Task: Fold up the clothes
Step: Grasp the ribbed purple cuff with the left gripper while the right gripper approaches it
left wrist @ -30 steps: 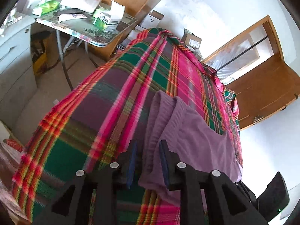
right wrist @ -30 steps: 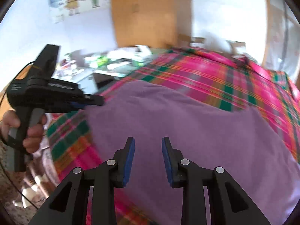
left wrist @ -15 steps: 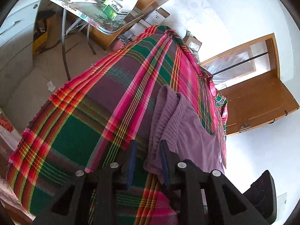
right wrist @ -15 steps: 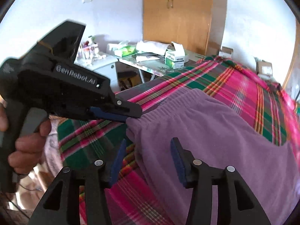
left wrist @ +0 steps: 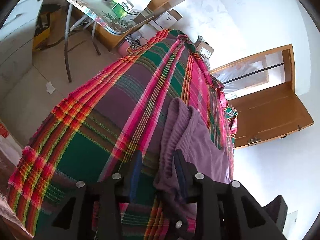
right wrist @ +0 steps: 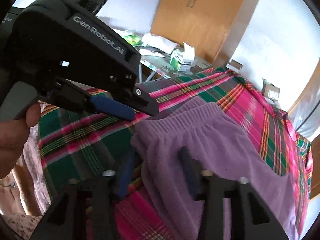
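Left gripper (left wrist: 158,172) and right gripper (right wrist: 155,172) both gape wide around the ribbed waistband of the purple garment (right wrist: 210,140) lying ahead on the plaid blanket (left wrist: 84,140); each should likely bite deep, catching both layers, before lifting.

"genrobot.ai" stands in pale letters on the black body of the left gripper (right wrist: 138,110); nothing else is legible.

A plain purple ribbed knit garment (right wrist: 210,140) lies on a pink, green and purple plaid bedspread (left wrist: 84,140); black tongs (right wrist: 156,172) carry blue pads (right wrist: 124,176).
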`<state>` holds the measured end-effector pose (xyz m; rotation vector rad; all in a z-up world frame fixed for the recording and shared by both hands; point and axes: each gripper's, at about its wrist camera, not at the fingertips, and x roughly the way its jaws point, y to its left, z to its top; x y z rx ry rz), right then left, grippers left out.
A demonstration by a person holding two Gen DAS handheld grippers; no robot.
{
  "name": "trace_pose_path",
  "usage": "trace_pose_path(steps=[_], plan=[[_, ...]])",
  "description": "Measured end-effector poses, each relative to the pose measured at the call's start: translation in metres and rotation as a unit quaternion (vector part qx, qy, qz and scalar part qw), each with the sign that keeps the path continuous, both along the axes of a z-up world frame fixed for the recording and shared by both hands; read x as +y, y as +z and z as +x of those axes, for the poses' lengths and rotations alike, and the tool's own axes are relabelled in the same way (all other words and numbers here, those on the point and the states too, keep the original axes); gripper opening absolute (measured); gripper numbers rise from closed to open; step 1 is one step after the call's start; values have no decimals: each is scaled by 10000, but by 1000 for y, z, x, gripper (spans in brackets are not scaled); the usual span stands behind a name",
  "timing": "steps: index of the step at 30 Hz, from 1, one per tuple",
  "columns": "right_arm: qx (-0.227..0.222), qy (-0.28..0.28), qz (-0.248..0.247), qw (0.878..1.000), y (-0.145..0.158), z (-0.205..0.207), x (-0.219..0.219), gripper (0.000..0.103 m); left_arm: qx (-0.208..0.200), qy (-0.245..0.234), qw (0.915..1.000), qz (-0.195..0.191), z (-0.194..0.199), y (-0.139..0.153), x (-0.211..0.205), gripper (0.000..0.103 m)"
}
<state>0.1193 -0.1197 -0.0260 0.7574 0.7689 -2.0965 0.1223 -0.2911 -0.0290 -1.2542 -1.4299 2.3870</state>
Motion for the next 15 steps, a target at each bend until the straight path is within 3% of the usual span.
trace_pose_path(steps=[2, 4, 6, 15], plan=[[42, -28, -152, 9999, 4, 2, 2, 21, 0, -58, 9999, 140, -4, -1, 0, 39], [125, -80, -326, 9994, 9, 4, 7, 17, 4, -132, 9995, 277, -10, -3, 0, 42], [143, -123, -472, 9987, 12, 4, 12, 16, 32, -194, 9992, 342, -16, -3, 2, 47], [21, -200, -838, 9963, 18, 2, 25, 14, -13, -579, 9943, 893, -44, -9, 9, 51]])
